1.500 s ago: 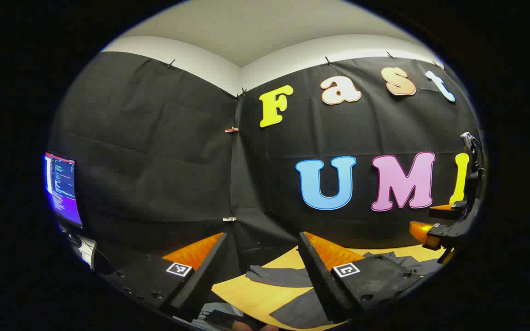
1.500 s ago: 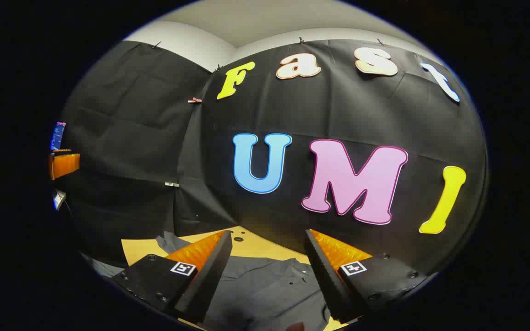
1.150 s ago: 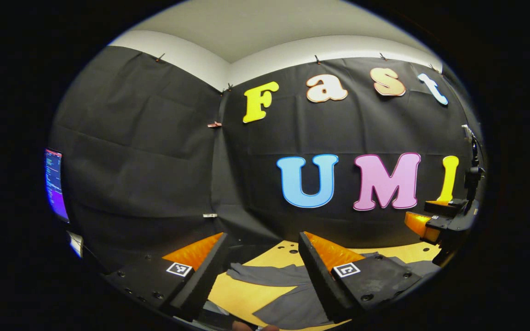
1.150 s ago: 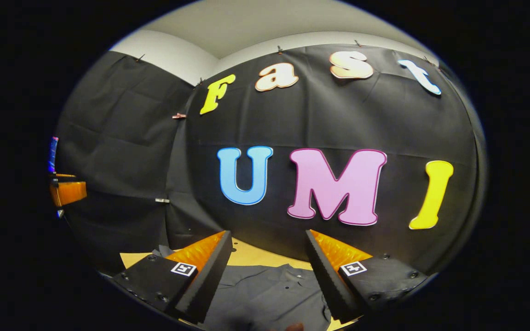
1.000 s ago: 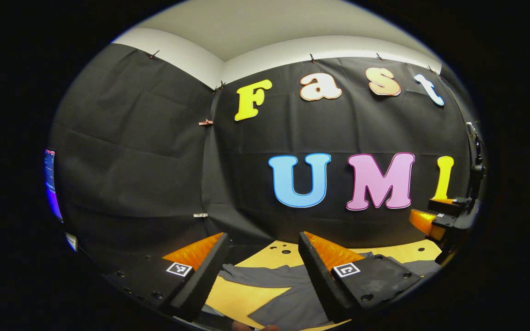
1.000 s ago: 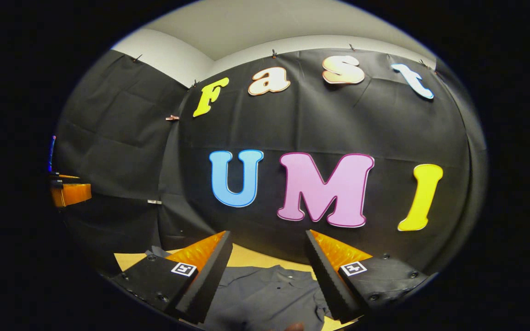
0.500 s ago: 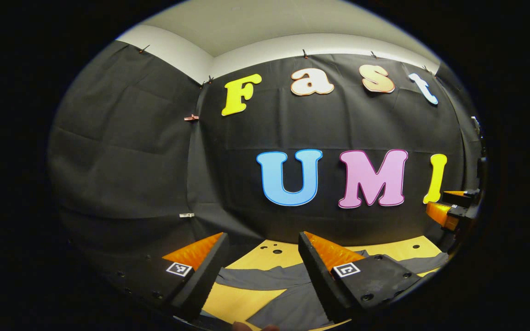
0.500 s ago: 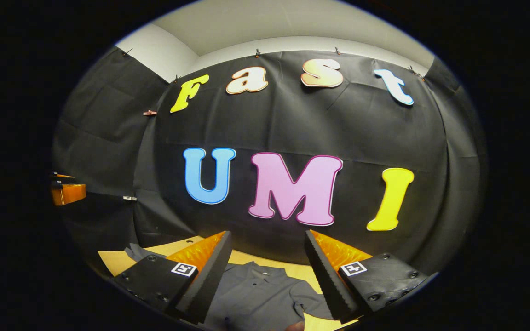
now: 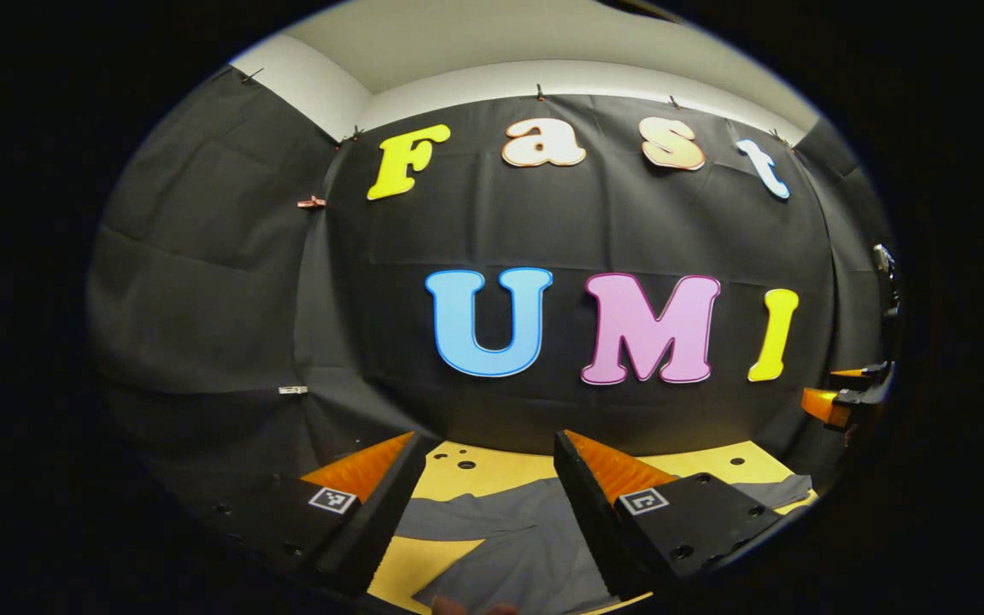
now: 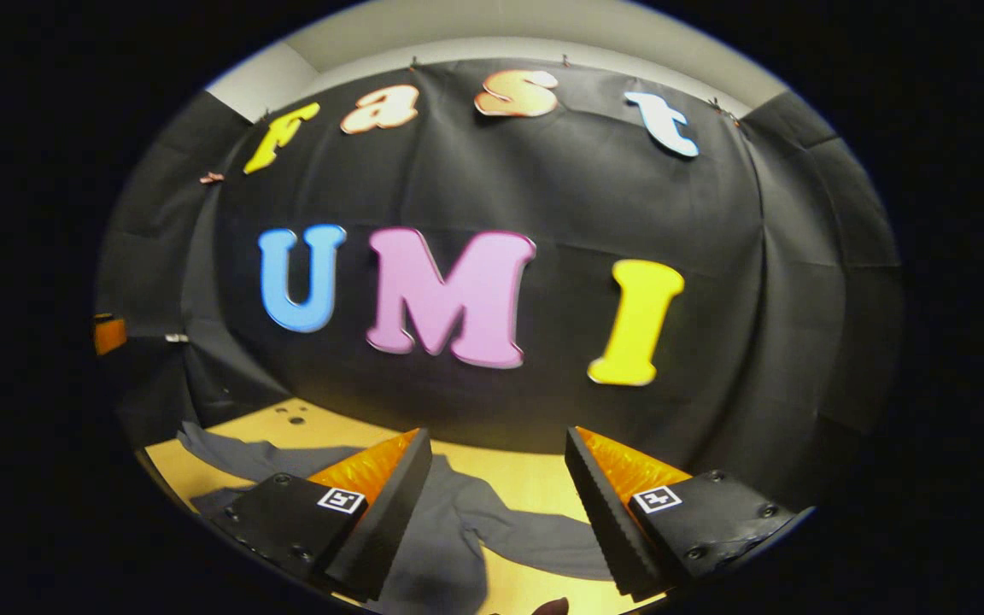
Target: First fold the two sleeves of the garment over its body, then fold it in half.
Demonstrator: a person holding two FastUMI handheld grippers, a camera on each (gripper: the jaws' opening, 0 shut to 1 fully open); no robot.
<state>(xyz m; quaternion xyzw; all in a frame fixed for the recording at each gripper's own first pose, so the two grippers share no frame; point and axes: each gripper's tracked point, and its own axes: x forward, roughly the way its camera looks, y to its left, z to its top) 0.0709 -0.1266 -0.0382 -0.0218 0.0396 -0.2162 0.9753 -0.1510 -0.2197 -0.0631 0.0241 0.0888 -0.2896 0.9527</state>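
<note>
- Left gripper view: we see the left gripper (image 9: 483, 478) raised above the pale wooden table (image 9: 705, 463), its two fingers spread wide with nothing between them. The dark grey cloth garment (image 9: 518, 547) lies flat on the table below, one sleeve (image 9: 458, 518) stretched out to the left. At the right edge, the right gripper (image 9: 842, 397) hangs well apart from the garment.
- Against the picture half a second ago, the booth wall has slid leftward in this view, more table shows behind the garment, and the right gripper sits farther toward the edge.
- Right gripper view: we see the right gripper (image 10: 499, 483) also with its fingers parted and empty, above the same garment (image 10: 449, 547). One sleeve (image 10: 236, 457) runs left and the other sleeve (image 10: 535, 530) runs right across the bare table (image 10: 509, 474); neither lies over the body. The left gripper (image 10: 108, 333) shows at the far left edge.
- Compared with half a second ago, this view has swung rightward, so both sleeves now show where the collar and body lay.
</note>
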